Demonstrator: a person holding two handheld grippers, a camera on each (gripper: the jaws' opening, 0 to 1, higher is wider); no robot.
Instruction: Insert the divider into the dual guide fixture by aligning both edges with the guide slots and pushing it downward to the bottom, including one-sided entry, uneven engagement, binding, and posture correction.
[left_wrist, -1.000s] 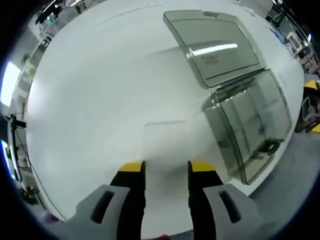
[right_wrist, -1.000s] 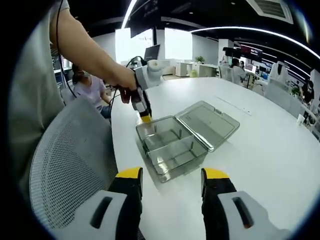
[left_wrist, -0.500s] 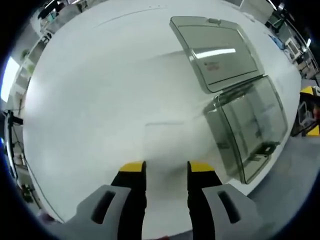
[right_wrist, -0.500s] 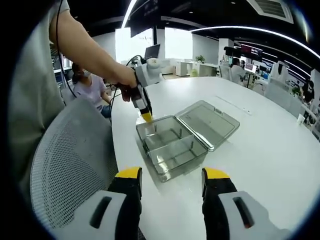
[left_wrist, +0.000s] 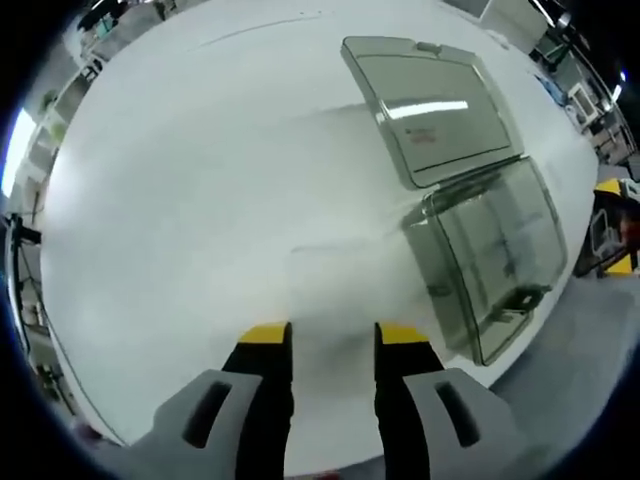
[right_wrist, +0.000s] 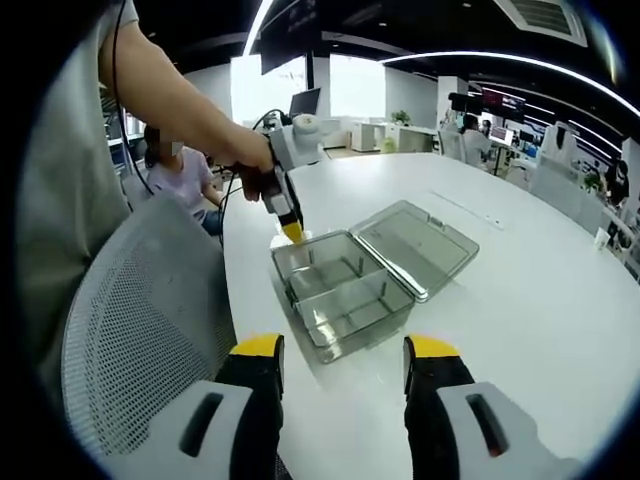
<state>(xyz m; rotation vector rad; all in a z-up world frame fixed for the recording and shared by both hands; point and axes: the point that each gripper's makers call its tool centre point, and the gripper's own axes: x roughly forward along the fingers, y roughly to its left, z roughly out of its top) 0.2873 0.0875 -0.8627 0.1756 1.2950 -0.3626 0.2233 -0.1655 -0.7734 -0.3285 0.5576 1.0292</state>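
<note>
Nearby, open box (right_wrist: 345, 290) (lid flat)

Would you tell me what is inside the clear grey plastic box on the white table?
Inside the clear grey plastic box, upright partition walls split it into compartments. Nothing loose shows, though tinted walls blur the floor.

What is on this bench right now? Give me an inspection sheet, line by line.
Surface: white table, bare around the job.
Job's things: smoky clear box, lid open flat beside it; faint pale divider sheet lies ahead of the left tongs.
Clutter: nothing seen.
Grippers: left tongs near the box corner, grip on the sheet unclear; right tongs open, holding nothing, short of the box.
Cables: black cable hangs by the person's arm.
Surroundings: mesh chair, seated person, office desks behind.
</note>
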